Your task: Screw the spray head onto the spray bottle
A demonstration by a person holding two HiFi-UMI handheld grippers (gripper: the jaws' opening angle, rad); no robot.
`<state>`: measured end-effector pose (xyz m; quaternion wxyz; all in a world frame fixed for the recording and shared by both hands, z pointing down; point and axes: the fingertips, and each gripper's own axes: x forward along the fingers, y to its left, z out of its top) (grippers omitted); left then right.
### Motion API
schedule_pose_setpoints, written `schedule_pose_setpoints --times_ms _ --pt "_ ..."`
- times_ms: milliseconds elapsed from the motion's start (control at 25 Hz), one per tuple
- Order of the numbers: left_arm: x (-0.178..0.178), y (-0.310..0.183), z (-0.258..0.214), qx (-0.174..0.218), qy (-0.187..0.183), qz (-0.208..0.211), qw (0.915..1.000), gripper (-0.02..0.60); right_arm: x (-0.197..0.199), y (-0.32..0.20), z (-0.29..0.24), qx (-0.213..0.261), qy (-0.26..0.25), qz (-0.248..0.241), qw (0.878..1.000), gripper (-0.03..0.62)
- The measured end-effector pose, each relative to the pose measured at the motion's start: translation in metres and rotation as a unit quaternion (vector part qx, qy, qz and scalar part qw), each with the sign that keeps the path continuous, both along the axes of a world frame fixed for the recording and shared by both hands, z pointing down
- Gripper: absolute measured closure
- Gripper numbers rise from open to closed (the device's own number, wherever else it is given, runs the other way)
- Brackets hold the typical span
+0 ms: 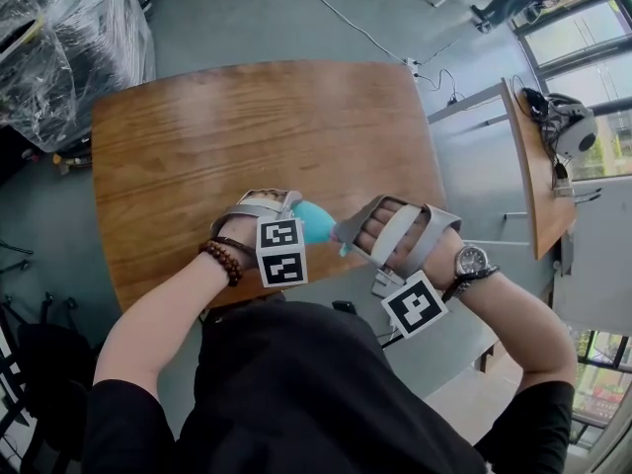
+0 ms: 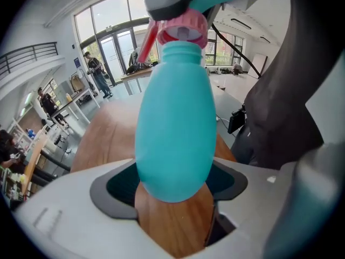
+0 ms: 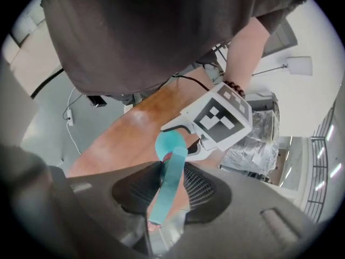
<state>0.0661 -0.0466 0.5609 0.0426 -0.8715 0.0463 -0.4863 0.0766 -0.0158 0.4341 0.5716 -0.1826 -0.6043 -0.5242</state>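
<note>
Head view: the person's two hands meet over the near edge of a brown wooden table (image 1: 197, 156). The left hand-held gripper (image 1: 286, 210) and the right hand-held gripper (image 1: 348, 233) are just beside each other, both pointing steeply down. Between them shows the teal egg-shaped plastic spray bottle (image 1: 314, 222), lifted off the table. Each gripper carries a cube with black-and-white square markers, the left one (image 1: 281, 252) and the right one (image 1: 415, 304) on the side nearest the person. A bead bracelet (image 1: 222, 261) sits on the left wrist and a wristwatch (image 1: 471, 261) on the right.

In the left gripper view the jaws stand wide apart and press on the rounded lower part of the spray bottle (image 2: 175, 134), one dark pad on each side. The bottle's neck points away from the camera. The spray head, teal with a pink collar (image 2: 183, 28), sits right at the neck; how far it is threaded on cannot be told. A red tube (image 2: 148, 42) slants beside the collar.

In the right gripper view the jaws are about half closed, gripping the narrow teal part of the spray head (image 3: 170, 182) between ribbed dark pads. The round body of the spray bottle (image 3: 168, 143) lies just past them, with the left gripper's marker cube (image 3: 221, 117) behind it.
</note>
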Motion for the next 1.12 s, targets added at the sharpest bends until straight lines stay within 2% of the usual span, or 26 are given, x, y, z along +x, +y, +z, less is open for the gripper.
schedule_pose_setpoints --times_ms 240,440,920,1120 --pt "0.002 0.008 -0.002 -0.009 -0.01 0.023 0.9996 0.181 0.006 0.011 0.003 0.012 0.028 -0.085 0.996 0.477" --pt "-0.001 0.01 -0.006 -0.005 -0.018 0.039 0.9991 0.181 0.003 0.011 -0.001 0.039 0.027 -0.125 0.991 0.477" --pt "-0.001 0.02 -0.012 -0.006 -0.019 0.068 0.9975 0.184 0.006 0.019 0.001 0.034 0.031 -0.141 0.989 0.477" --pt "0.0 0.02 -0.013 0.015 -0.023 0.068 0.9973 0.187 0.008 0.023 0.002 0.021 0.031 -0.131 0.991 0.477"
